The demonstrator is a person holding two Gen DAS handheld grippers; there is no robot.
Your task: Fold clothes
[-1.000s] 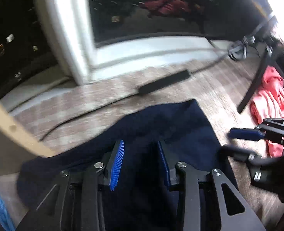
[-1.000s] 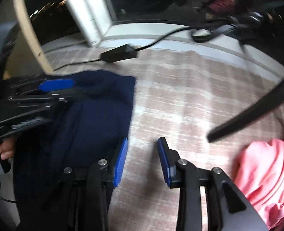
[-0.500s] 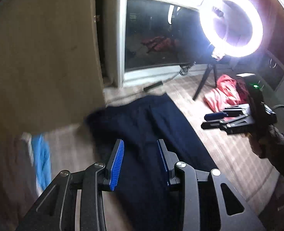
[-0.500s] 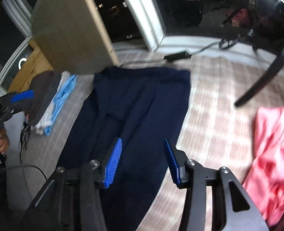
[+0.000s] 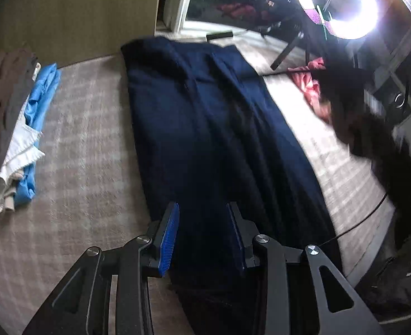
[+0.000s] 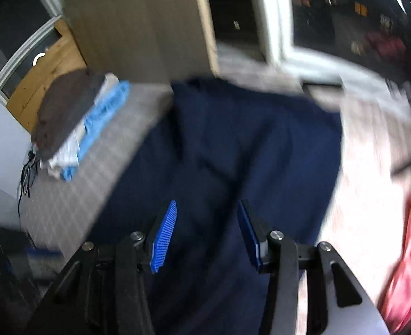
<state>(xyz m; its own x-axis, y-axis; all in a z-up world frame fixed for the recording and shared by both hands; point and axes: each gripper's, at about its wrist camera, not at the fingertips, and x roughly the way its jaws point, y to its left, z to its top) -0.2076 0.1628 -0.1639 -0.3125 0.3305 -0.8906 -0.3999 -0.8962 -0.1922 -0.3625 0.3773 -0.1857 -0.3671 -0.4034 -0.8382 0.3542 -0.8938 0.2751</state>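
Carpet (image 5: 88,145), one navy garment (image 5: 205,128) (spread flat), two tongs (image 5: 202,234) (image 6: 206,231) agape

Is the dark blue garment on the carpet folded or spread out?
Spread out: the dark blue garment lies long and flat on the carpet, with creases.

Open carpet (image 5: 88,145) strip between navy garment (image 5: 211,128) and folded pile (image 5: 18,128): passable. Right side: pink garment (image 5: 311,89), lamp stand (image 5: 286,50), cable (image 5: 356,223) obstruct. Wooden panel (image 6: 138,25) blocks beyond.
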